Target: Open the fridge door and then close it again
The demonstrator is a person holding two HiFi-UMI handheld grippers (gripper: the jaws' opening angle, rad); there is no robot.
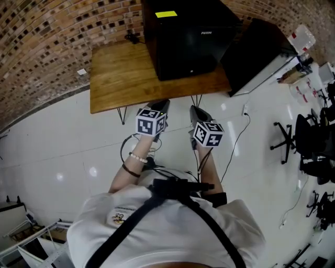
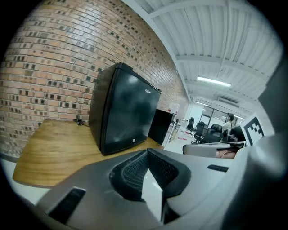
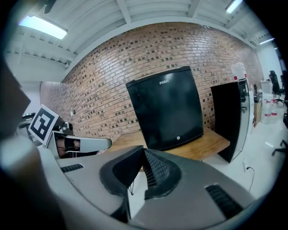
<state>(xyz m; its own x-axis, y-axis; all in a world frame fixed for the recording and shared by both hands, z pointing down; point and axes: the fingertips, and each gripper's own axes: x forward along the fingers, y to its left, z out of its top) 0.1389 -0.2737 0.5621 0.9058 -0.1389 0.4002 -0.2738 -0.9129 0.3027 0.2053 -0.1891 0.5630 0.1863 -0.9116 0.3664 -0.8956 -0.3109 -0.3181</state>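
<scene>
**Step in hand.** Approach only; the opening has not begun. The fridge (image 1: 186, 39) stands on the table (image 1: 120, 73) at 12 o'clock from the person. Its door (image 3: 168, 112) is closed and faces both grippers. Neither gripper touches it; both are held short of the table's near edge.

**Jaws.** Left gripper (image 2: 147, 153): jaws together, nothing between them. Right gripper (image 3: 143, 152): jaws together, nothing between them. In the head view the two sit side by side, the right at 3 o'clock of the left, both pointing toward 12 o'clock.

**Next move, as judged.**
- One gripper must cross over the table to the door's free edge.
- No handle can be made out on the door, and the hinge side cannot be told from these views.
- With jaws closed, the likely options are to hook a fingertip behind the edge, or to part the jaws and pinch the edge.
- The pull should follow the door's arc. The fridge is small and may slide on the table if pulled hard.

**Writing and marks.**
- Lettering (image 3: 164, 82) at 12 o'clock on the door appears to read "FUXIN"; the last letters are uncertain.
- Round badge (image 3: 178, 138) at 5 o'clock on the door: too small to read.
- Yellow label (image 1: 166, 14) on the fridge top, at 9 o'clock of its middle: no legible print.
- Emblem (image 1: 123, 215) on the person's shirt: illegible.
- A black cabinet (image 1: 251, 49) stands at 2 o'clock of the grippers; no marking is seen on it.
</scene>
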